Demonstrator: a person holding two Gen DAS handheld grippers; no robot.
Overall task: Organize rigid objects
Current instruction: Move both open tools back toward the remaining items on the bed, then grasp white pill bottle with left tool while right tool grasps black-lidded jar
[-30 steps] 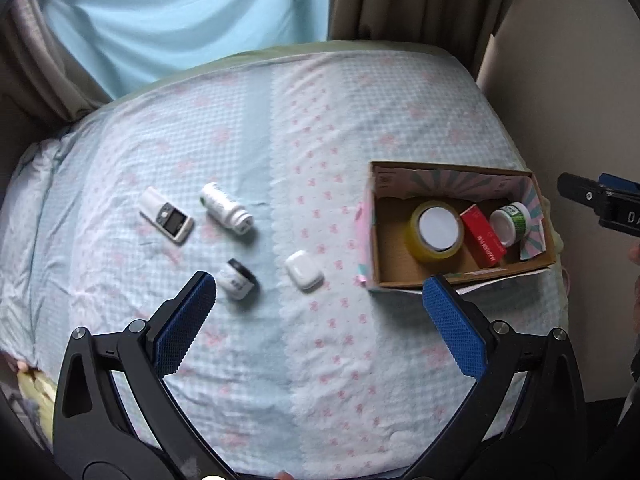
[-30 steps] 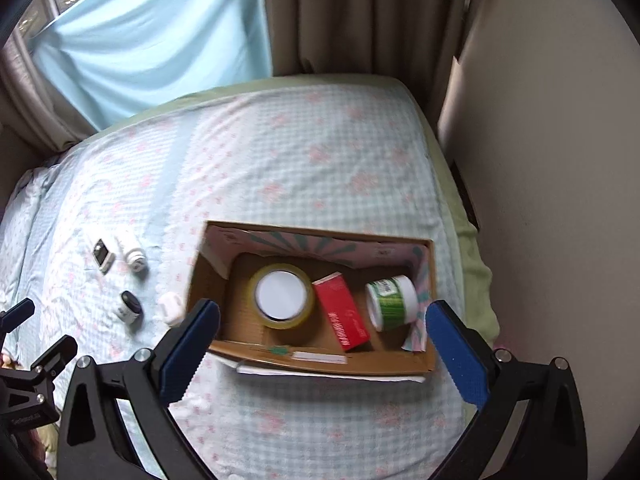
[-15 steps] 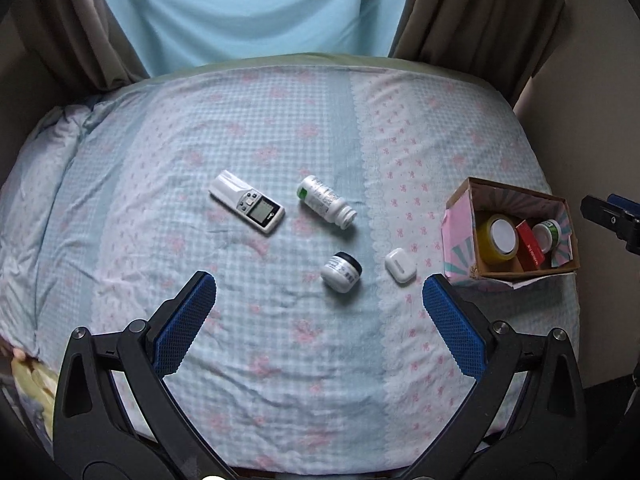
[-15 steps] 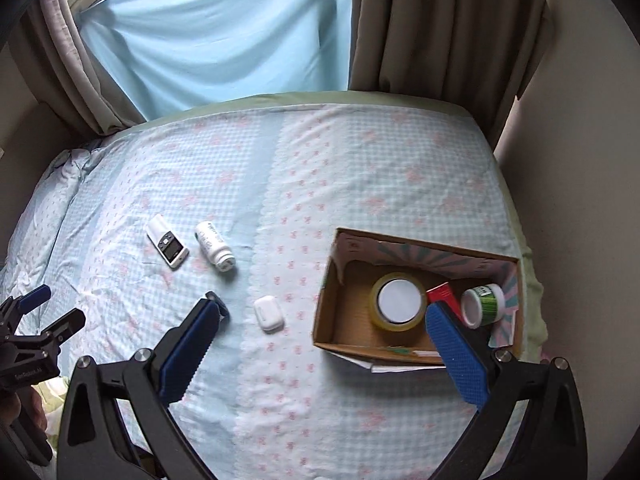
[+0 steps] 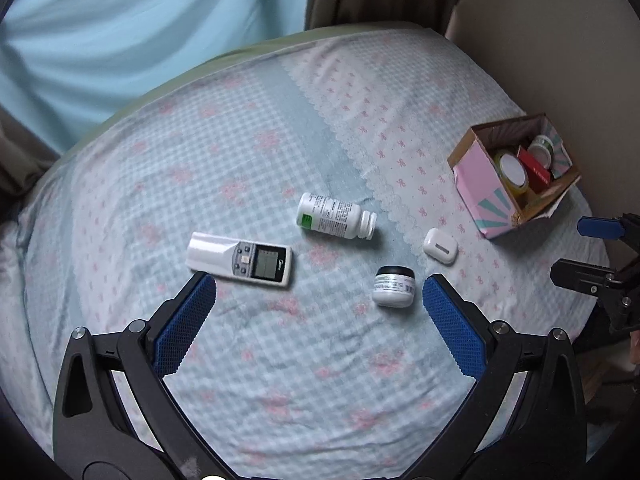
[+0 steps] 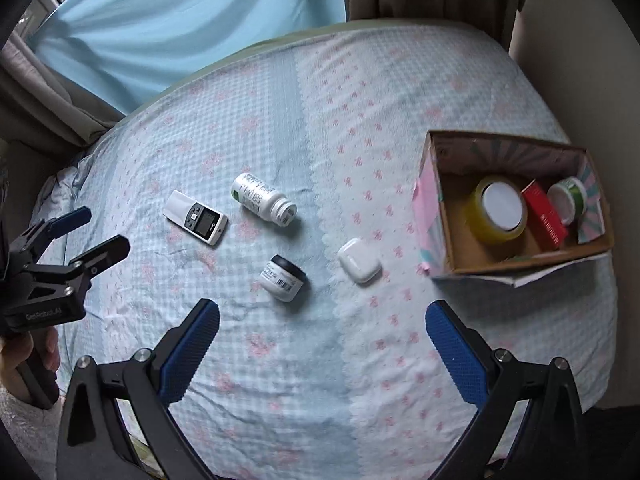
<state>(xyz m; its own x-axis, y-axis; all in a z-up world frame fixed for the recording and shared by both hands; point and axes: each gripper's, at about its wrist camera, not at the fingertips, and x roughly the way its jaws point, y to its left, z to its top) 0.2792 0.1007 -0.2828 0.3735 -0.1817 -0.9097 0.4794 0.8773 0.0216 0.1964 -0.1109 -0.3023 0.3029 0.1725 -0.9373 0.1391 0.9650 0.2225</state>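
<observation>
Hovering above a bed covered in a pale blue checked sheet [image 6: 320, 360], the left gripper [image 5: 319, 300] and the right gripper [image 6: 322, 326] are both seen with jaws spread wide and nothing held. Four loose items are spread on the sheet ahead of them: a small white jar with a dark lid [image 6: 282, 277], a white earbud case [image 6: 359, 265] just to its right, a white pill bottle [image 6: 264, 204] lying on its side, and a white remote control [image 6: 196, 217]. Further right, an open cardboard box [image 6: 440, 216] is shown holding a yellow tape roll [image 6: 500, 208], a red box [image 6: 546, 218] and a green-labelled tub [image 6: 568, 198].
</observation>
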